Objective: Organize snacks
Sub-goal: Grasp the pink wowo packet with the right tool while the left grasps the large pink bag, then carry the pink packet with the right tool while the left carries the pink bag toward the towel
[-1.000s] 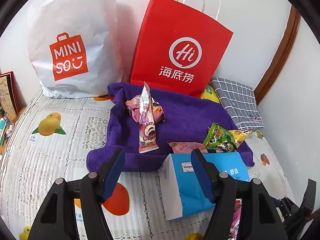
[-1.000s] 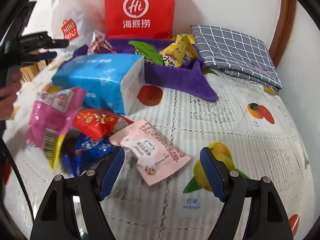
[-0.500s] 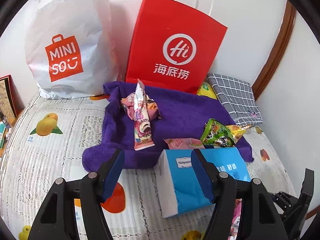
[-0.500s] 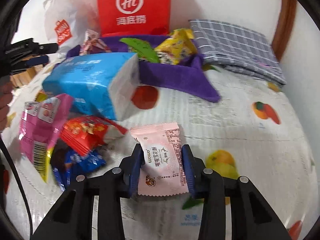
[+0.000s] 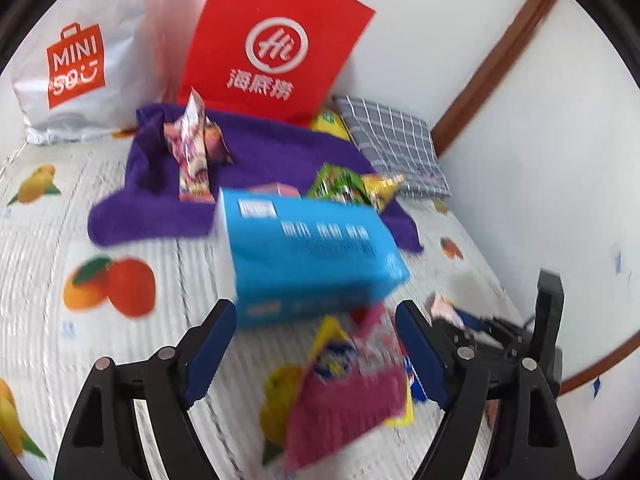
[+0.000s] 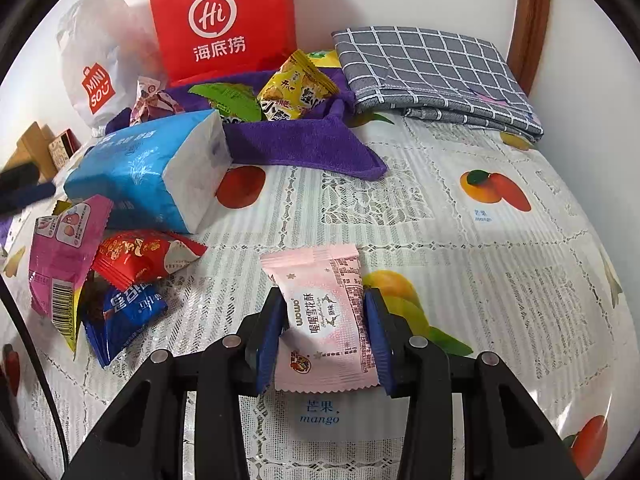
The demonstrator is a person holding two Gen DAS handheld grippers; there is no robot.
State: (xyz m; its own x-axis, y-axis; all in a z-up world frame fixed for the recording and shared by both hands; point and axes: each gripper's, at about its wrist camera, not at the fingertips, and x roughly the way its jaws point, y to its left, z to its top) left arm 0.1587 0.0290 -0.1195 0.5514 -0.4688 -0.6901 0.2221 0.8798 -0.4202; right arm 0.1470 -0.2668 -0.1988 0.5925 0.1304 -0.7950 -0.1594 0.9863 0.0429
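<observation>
now the right gripper (image 6: 325,330) has its blue pads closed against both sides of a pale pink snowflake-crisp packet (image 6: 325,318), which lies flat between them over the fruit-print tablecloth (image 6: 460,240), its top edge pointing away from the camera. to its left sits a loose cluster of snacks: a red packet (image 6: 140,254), a dark blue packet (image 6: 120,316) just below it, and a magenta packet (image 6: 64,248) with a barcode leaning against both. behind them lies a blue tissue pack (image 6: 148,172), its white end facing the camera. farther back a purple towel (image 6: 304,146) holds a green packet (image 6: 230,100), a yellow packet (image 6: 294,88) and a pink-patterned candy wrapper (image 6: 154,100). a red hi paper bag (image 6: 222,20) and a white miniso bag (image 6: 96,60) stand against the wall, and a folded grey checked cloth (image 6: 432,76) lies to the right of the towel. in the left wrist view, which is motion-blurred, the left gripper (image 5: 316,354) stands wide open with nothing between its fingers; it hangs above the magenta packet (image 5: 348,392), and the tissue pack (image 5: 308,256) is just beyond its tips. the purple towel (image 5: 260,160) lies behind that, with the candy wrapper (image 5: 194,148) upright on it and the green packet (image 5: 340,184) at its right side. the right gripper's black frame (image 5: 516,332) shows at the right edge.
</observation>
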